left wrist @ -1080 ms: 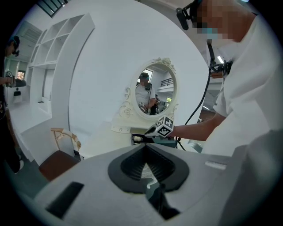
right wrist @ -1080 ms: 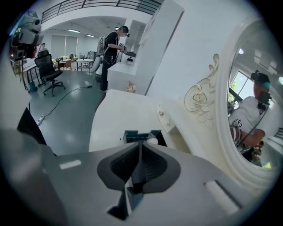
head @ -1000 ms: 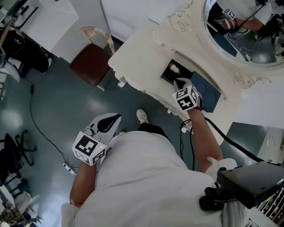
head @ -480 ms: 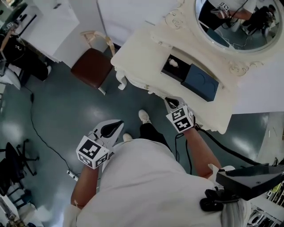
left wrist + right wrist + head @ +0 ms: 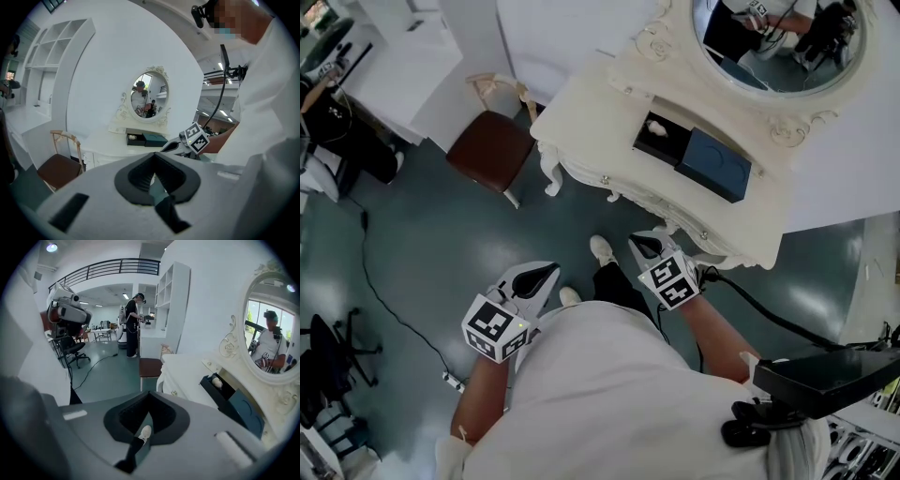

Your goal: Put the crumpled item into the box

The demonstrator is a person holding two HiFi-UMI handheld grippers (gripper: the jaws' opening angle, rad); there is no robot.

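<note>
A black open box [image 5: 661,138] rests on the white dressing table [image 5: 591,112], with the crumpled white item [image 5: 655,126] lying inside it. Its dark blue lid [image 5: 714,165] lies just to the right. My right gripper [image 5: 645,247] hangs below the table's front edge, well away from the box, shut and holding nothing. My left gripper [image 5: 534,277] is lower left over the floor, also shut and empty. The right gripper view shows the box [image 5: 220,389] with the crumpled item [image 5: 216,380] in it. In the left gripper view the box [image 5: 135,138] is far off.
An oval mirror [image 5: 778,37] in an ornate frame stands at the back of the table. A brown-seated chair [image 5: 492,141] sits left of the table. A cable [image 5: 384,281] runs across the grey floor. The person's shoe [image 5: 600,247] is between the grippers.
My right gripper has pulled back from the box to below the table's edge. The crumpled item stays in the box. The left gripper has hardly moved.
</note>
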